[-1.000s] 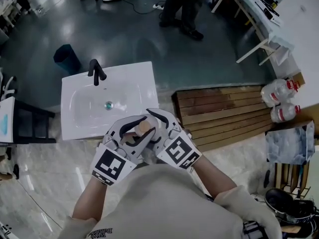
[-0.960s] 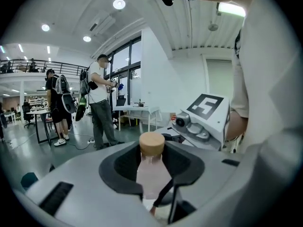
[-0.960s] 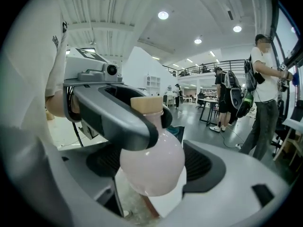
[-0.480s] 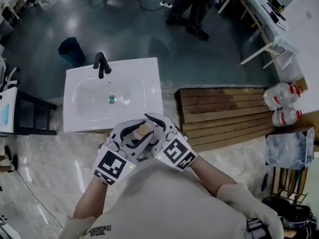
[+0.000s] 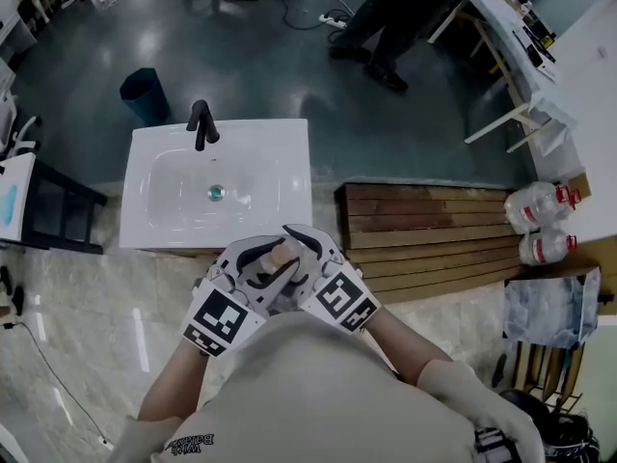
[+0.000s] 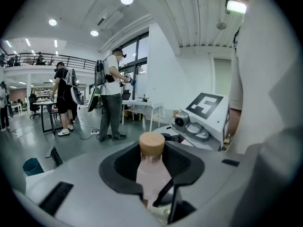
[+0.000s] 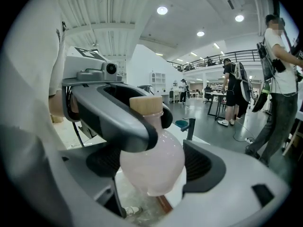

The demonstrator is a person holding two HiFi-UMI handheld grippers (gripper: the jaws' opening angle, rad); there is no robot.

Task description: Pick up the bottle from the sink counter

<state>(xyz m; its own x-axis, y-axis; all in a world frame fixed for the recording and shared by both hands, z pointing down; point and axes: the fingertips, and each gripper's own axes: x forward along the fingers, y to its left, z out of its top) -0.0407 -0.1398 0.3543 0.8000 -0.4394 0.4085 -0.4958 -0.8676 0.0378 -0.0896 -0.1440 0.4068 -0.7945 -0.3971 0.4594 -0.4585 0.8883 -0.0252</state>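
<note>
A pale pink bottle [image 5: 280, 253] with a tan cap is held upright in front of the person's chest, just over the front edge of the white sink counter [image 5: 289, 167]. My left gripper [image 5: 258, 261] is shut on its lower body, and the bottle [image 6: 152, 150] stands between the dark jaws in the left gripper view. My right gripper [image 5: 301, 247] comes in from the other side and is shut on the round body of the bottle [image 7: 154, 162]. One left jaw crosses in front of the bottle's neck in the right gripper view.
The sink has a black faucet [image 5: 202, 123] at its back and a drain [image 5: 215, 192]. A wooden slatted platform [image 5: 434, 225] lies to the right, with two water jugs [image 5: 538, 220] beyond it. A blue bin [image 5: 145, 93] and standing people [image 5: 386, 27] are on the far floor.
Both grippers have sunk slightly together with the bottle still in them. Their hold looks the same. The head view has shifted a little over the sink.
</note>
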